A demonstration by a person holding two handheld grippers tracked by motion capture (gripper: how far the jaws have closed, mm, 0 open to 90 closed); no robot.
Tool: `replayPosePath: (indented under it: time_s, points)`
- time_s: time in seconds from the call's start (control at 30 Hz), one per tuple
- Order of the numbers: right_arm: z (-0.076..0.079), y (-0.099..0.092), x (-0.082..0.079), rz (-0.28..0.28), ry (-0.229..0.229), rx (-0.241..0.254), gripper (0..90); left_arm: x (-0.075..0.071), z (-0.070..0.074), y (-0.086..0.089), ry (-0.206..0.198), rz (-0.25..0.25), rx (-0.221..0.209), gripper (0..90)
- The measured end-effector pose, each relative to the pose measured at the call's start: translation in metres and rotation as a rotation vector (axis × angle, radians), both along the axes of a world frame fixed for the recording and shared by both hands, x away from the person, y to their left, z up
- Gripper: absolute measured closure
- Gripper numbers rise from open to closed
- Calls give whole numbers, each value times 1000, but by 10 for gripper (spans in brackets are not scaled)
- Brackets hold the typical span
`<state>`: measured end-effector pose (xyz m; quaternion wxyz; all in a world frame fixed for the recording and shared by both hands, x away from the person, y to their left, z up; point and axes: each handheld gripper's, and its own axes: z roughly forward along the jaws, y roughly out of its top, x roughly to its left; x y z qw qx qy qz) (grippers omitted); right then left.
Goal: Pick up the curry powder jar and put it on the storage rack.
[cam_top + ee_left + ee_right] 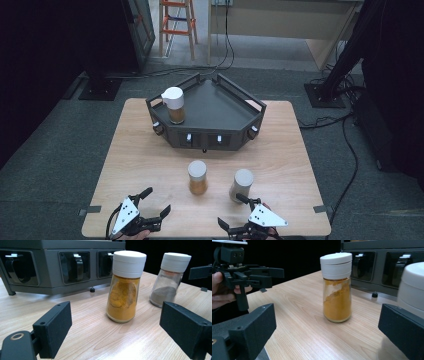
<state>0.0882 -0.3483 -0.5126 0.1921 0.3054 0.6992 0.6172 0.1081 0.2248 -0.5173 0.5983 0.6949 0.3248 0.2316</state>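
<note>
1. The yellow spice jar point(197, 177) stands upright on the wooden bench point(135, 150), white cap on, just in front of the dark rack point(235, 112) and near the bench's middle. In the left gripper view the yellow spice jar point(125, 286) sits ahead, between the two black jaws but well clear of both.
2. The grey spice jar point(241, 185) stands upright just beside it on the person's right, the two apart. It is close to the right tool point(239, 214).
3. A third jar point(173, 105), white-capped with brownish contents, stands on the rack's top tray at its left corner.
4. The left tool point(156, 202) is at the near left edge of the bench, jaws spread, nothing between the pads.
5. The right tool is at the near right edge, jaws spread wide and pinching nothing; in the right gripper view the grey spice jar point(412, 287) looms just beyond its right-hand jaw.
6. A hand point(222, 292) grips the left tool's body.
</note>
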Motion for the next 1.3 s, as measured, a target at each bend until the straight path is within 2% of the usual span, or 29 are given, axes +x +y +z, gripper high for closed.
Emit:
replayPosePath:
  time_s: [0.3, 0.83, 1.03, 1.3]
  points:
    - [1, 14, 4, 8, 4, -2, 14, 0, 0, 0, -3, 1, -2, 106]
    - [2, 49, 6, -48, 4, -34, 14, -2, 1, 2, -12, -1, -8, 106]
    - [4, 57, 10, -56, -8, -43, 14, -2, 1, 2, -12, -3, -10, 106]
    - [4, 67, 16, -60, -1, -47, 14, -2, 1, 2, -15, -3, -10, 106]
